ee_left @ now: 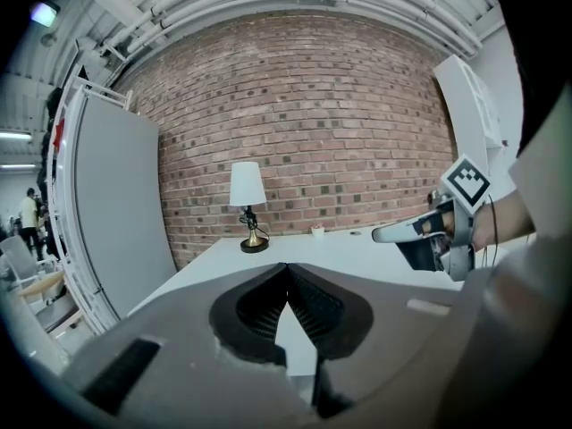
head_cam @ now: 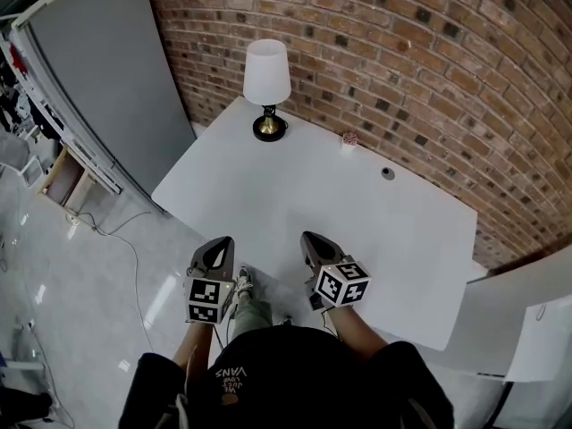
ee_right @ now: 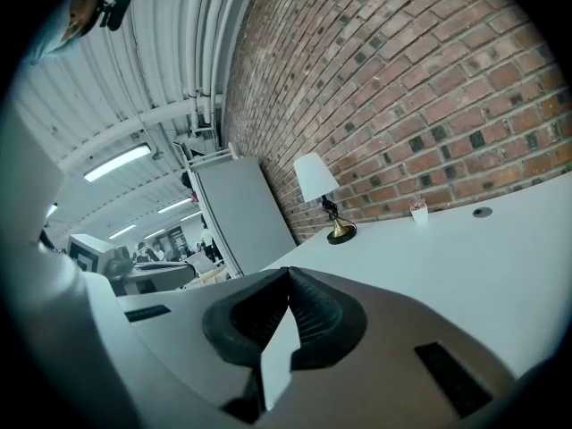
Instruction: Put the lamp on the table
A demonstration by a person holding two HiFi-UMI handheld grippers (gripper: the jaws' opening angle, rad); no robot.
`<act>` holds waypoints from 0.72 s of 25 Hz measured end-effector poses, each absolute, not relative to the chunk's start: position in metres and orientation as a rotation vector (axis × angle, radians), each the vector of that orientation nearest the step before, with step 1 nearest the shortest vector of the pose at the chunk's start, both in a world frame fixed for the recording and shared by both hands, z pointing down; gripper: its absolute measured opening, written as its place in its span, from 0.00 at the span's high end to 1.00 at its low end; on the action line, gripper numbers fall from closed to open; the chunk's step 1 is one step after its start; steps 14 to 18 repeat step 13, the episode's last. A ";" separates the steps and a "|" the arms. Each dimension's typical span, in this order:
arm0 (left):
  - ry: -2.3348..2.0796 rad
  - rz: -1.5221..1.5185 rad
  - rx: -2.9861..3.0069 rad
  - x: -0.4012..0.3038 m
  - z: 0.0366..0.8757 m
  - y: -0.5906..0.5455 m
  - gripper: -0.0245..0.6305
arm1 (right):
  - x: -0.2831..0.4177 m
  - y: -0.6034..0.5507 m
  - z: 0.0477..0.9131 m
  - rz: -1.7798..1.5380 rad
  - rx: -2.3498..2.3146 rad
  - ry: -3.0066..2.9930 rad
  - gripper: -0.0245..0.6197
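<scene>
Left gripper (head_cam: 220,248) and right gripper (head_cam: 313,244) were held shut with nothing in them at the near edge of the table (head_cam: 384,239), and the lamp (head_cam: 267,74) was seen standing upright at its far corner, so the job was judged done.

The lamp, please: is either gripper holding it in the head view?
No, the lamp stands untouched at the far corner of the table, while the left gripper and right gripper are shut near its front edge.
</scene>
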State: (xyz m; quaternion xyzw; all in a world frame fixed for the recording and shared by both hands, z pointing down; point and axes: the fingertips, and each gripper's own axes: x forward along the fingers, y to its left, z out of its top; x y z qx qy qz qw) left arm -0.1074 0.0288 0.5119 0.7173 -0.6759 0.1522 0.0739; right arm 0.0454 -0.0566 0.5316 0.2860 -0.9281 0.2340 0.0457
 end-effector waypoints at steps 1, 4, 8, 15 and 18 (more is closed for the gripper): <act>-2.026 0.456 2.154 -0.106 0.513 0.031 0.95 | 0.046 -0.055 0.533 0.716 0.872 -2.831 0.96; -2.022 0.456 2.153 -0.102 0.513 0.033 0.95 | 0.046 -0.053 0.532 0.709 0.867 -2.830 0.96; -2.018 0.450 2.155 -0.098 0.513 0.029 0.95 | 0.048 -0.054 0.528 0.690 0.863 -2.833 0.96; -1.994 0.447 2.181 -0.092 0.514 0.021 0.95 | 0.052 -0.060 0.527 0.690 0.882 -2.838 0.96; -1.994 0.447 2.181 -0.092 0.514 0.021 0.95 | 0.052 -0.060 0.527 0.690 0.882 -2.838 0.96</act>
